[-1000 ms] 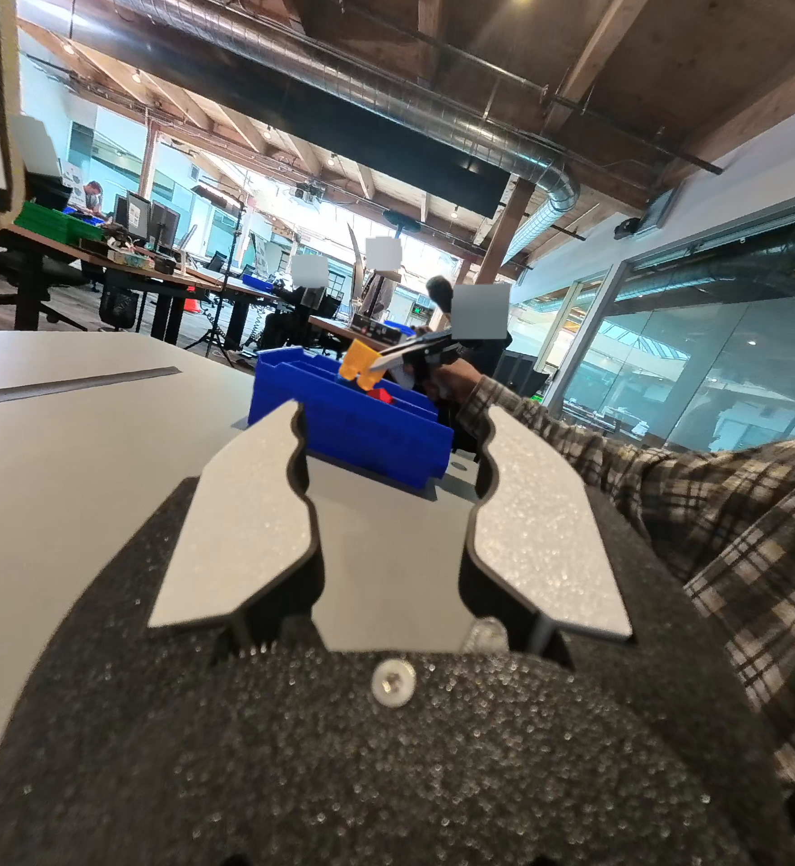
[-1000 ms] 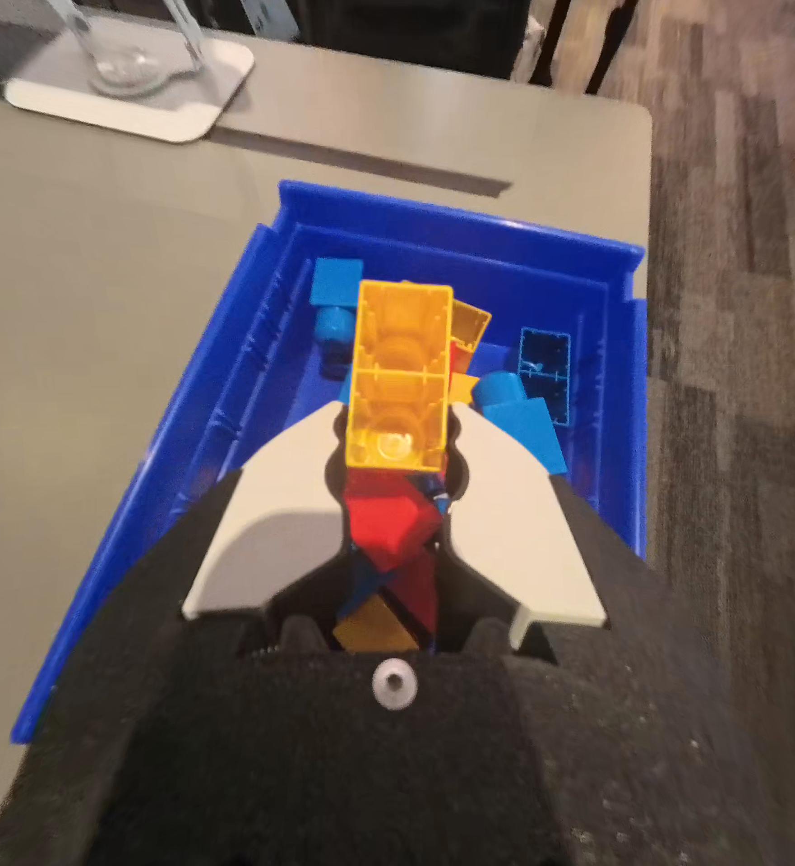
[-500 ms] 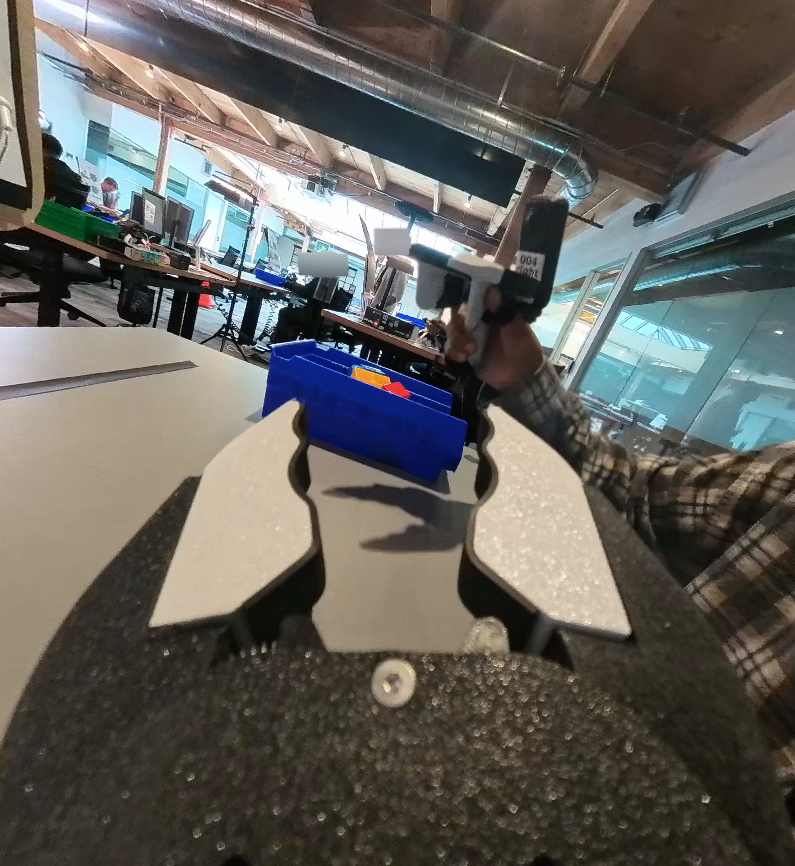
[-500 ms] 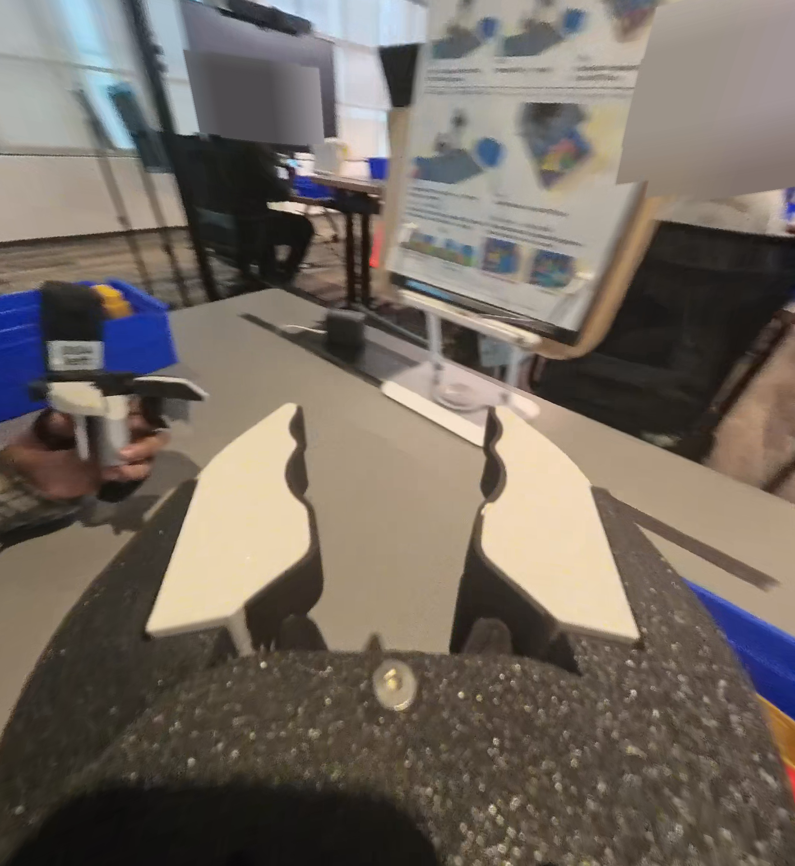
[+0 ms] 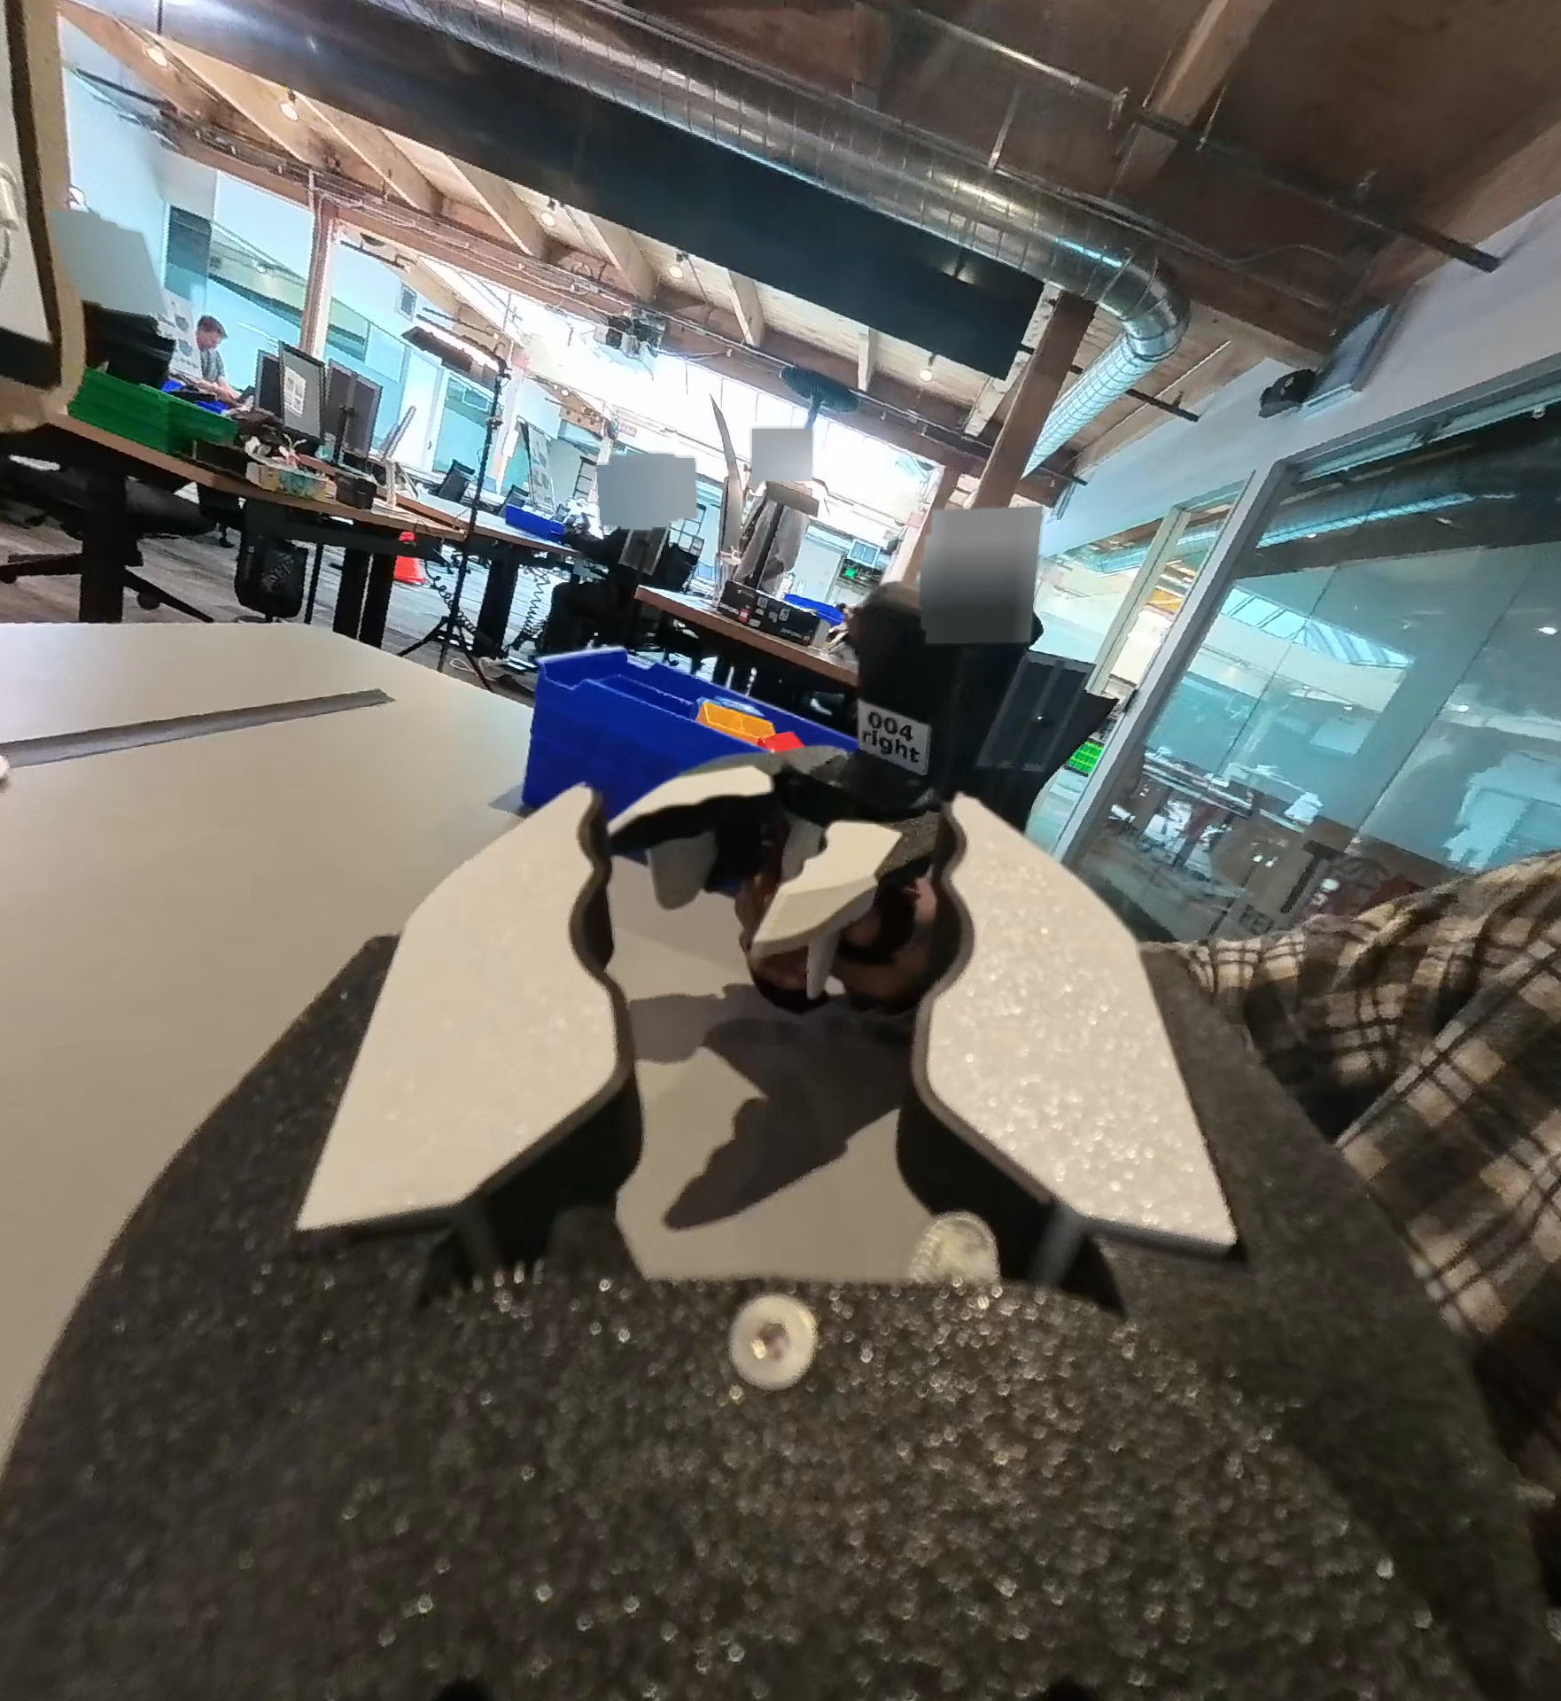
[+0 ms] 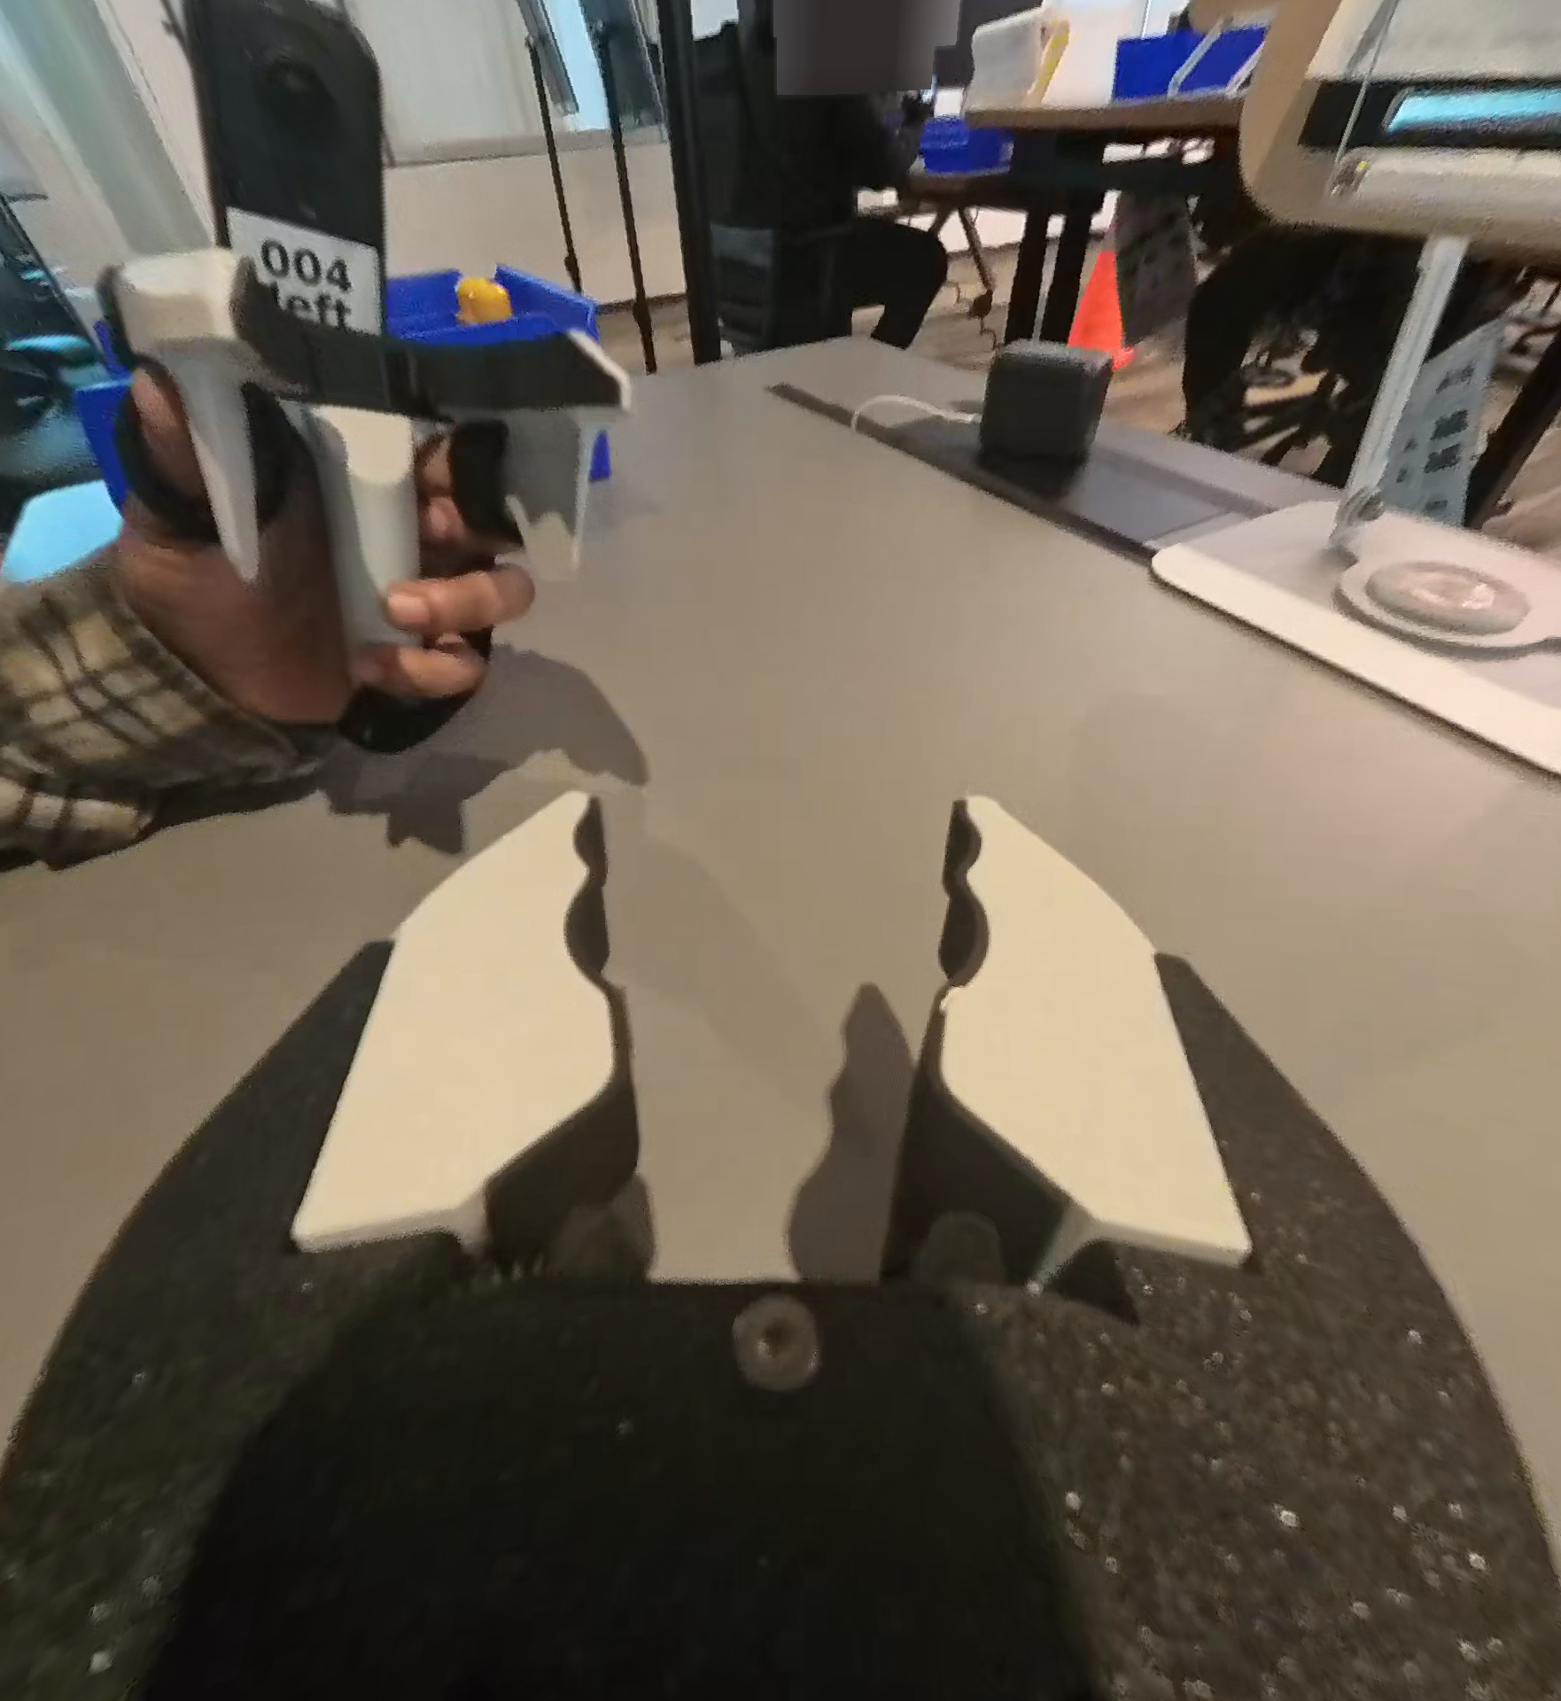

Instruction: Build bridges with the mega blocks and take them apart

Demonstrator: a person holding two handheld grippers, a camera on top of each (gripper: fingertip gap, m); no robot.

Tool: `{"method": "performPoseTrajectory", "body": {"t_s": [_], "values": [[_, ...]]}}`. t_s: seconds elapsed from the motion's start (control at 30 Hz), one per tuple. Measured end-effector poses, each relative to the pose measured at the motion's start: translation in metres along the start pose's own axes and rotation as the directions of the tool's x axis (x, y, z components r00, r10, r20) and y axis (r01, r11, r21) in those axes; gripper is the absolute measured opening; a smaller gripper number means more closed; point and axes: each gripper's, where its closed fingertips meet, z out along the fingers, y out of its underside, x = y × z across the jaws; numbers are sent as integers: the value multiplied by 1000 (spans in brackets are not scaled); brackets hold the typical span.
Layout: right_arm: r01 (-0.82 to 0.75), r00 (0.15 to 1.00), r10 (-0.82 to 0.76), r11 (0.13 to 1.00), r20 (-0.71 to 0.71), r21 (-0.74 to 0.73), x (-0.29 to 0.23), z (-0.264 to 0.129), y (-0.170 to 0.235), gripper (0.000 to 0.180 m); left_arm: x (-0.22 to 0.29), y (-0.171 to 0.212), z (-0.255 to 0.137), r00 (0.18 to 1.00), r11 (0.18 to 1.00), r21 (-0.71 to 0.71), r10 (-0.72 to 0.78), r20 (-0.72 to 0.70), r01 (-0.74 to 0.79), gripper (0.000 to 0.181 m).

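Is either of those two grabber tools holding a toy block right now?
No: the left gripper and the right gripper both stand open with only bare grey table between their fingers, the blocks lying in the blue bin.

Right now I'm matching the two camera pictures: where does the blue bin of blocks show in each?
Left wrist view: the blue bin sits mid-frame on the grey table, just beyond the open left gripper.
Right wrist view: the bin is upper left, partly hidden.
Shared landmark: the yellow block in it.

The left hand-held gripper gapes empty over the grey table, facing the right hand-held gripper and blue bin.
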Motion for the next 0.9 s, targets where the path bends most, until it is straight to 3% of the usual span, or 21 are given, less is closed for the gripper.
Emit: {"method": "performPoseTrajectory", "body": {"t_s": [0.13,0.3,0.53,0.7,0.8,0.9], "values": [[-7,999,7,1000,34,5,-9,0,-2,70,-4,-18,-13,996,998,-6,59,71,-59,67],[20,998,-21,1000,54,15,-20,-2,-9,70,-4,-69,-57,958,985,-82,170,231,-155,65],[-16,997,16,1000,73,-8,-21,0,-3,70,-12,-166,-175,770,933,-285,344,537,-218,65],[-42,995,43,999,87,-10,-22,0,-3,70,-36,-201,-285,575,892,-445,405,711,-78,66],[-44,994,45,999,101,-19,-25,2,-2,70,-57,-193,-344,470,848,-527,445,762,52,66],[-32,994,35,999,105,-30,-26,3,1,69,-76,-173,-381,440,784,-603,494,750,148,64]]}}
